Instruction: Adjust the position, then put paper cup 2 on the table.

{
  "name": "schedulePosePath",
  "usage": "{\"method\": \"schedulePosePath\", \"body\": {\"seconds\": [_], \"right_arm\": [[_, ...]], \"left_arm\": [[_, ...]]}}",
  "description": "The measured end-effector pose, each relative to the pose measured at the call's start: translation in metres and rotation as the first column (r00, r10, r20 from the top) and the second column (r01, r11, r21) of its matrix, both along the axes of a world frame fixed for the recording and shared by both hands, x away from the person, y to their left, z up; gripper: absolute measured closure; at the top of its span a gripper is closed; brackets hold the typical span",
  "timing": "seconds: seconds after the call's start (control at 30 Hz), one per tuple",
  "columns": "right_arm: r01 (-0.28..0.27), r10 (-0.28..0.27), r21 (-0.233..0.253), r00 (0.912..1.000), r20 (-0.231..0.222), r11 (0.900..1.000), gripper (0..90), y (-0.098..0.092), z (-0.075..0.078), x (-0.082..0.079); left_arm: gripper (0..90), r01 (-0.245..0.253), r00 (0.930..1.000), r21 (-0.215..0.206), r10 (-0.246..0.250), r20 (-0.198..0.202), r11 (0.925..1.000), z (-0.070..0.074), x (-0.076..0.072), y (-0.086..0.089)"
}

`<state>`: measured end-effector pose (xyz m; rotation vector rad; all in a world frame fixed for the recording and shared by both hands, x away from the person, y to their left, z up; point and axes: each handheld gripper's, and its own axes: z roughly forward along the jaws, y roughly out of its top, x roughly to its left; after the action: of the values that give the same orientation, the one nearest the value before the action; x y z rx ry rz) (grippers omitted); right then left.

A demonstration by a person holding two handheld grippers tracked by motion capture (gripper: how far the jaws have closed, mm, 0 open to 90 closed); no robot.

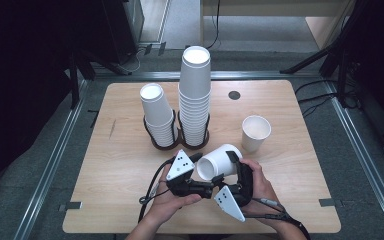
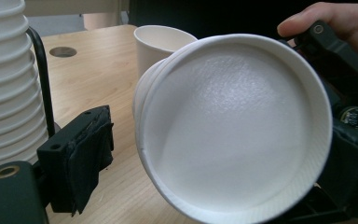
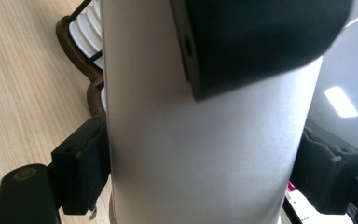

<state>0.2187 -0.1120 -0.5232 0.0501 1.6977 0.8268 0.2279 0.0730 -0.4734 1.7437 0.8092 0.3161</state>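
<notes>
A white paper cup (image 1: 220, 161) lies on its side above the table, mouth toward my left gripper. My right gripper (image 1: 226, 169) is shut on its wall; in the right gripper view the cup wall (image 3: 191, 154) fills the span between both jaws (image 3: 203, 172). My left gripper (image 1: 203, 173) stands open at the cup's mouth, jaws to either side of the rim. In the left gripper view the cup's inside (image 2: 233, 126) faces the camera, with extra rims nested along its left edge. One left fingertip (image 2: 77, 158) sits just clear of the rim.
Two stacks of white cups stand in dark wire holders behind the grippers: a short one (image 1: 157, 115) and a tall one (image 1: 195, 95). A single upright cup (image 1: 255, 132) stands to the right. The wooden table (image 1: 125, 165) has a dark round hole (image 1: 234, 95) near the back.
</notes>
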Motion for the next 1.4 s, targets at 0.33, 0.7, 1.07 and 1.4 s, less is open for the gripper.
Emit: {"method": "schedulePosePath", "body": {"seconds": [0.33,0.7,1.07,1.4], "right_arm": [[-0.001,0.001,-0.013,1.0,0.005,1.0,15.8,0.0004,-0.0004,-0.0005],[-0.006,0.006,-0.021,1.0,0.003,1.0,15.8,0.0017,-0.0022,-0.0011],[-0.005,0.005,-0.037,0.9999,0.011,0.999,15.4,0.0003,-0.0026,-0.001],[-0.016,0.016,-0.064,0.9999,0.002,0.998,8.2,0.0029,-0.0045,-0.0025]], "left_arm": [[14.4,0.008,0.9999,0.01,-0.008,-0.007,0.9999,-0.0006,0.0,-0.0001],[18.9,0.015,0.9998,0.019,-0.015,-0.01,0.9997,-0.0017,0.0005,-0.0003],[19.9,0.01,0.9998,0.033,-0.009,-0.016,0.9994,-0.0016,-0.0006,-0.0026],[22.9,0.011,0.9998,0.053,-0.01,-0.018,0.9986,-0.0019,-0.0005,-0.0014]]}}
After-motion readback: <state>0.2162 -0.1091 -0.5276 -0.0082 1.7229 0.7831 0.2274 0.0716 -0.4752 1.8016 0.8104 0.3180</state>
